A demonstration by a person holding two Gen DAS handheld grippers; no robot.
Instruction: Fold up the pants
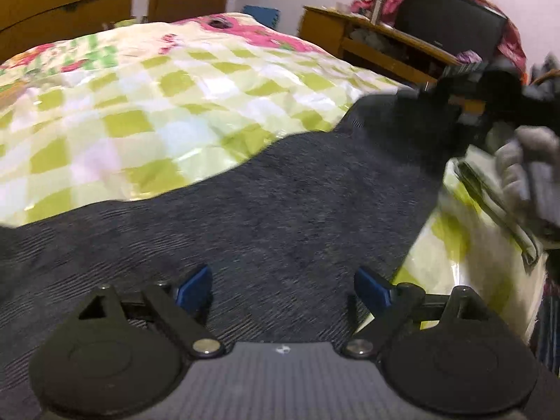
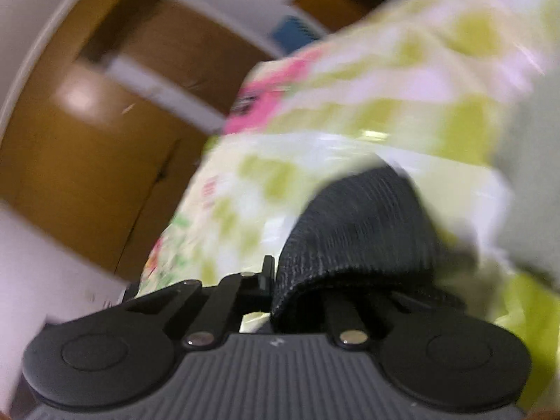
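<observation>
Item: pants point(image 1: 266, 189), dark grey ribbed knit, spread across the near part of my landmark, the green-and-white checked bedspread point(image 1: 140, 105).

Left gripper point(image 1: 283, 288): I see its blue-tipped fingers point(image 1: 196, 285) spread wide over the cloth with nothing pinched between them; the pants lie directly beneath and ahead of it.

Right gripper point(image 2: 276, 280): jaws drawn nearly together, clamped on a raised fold of the pants' edge, which bulges up just ahead of its fingers. In the left wrist view it sits at the far right end of the pants, held by a grey-gloved hand point(image 1: 525, 171), above the bedspread's right side.

Beyond the bedspread: wooden wardrobe point(image 1: 66, 3), wooden desk point(image 1: 367, 42).
</observation>
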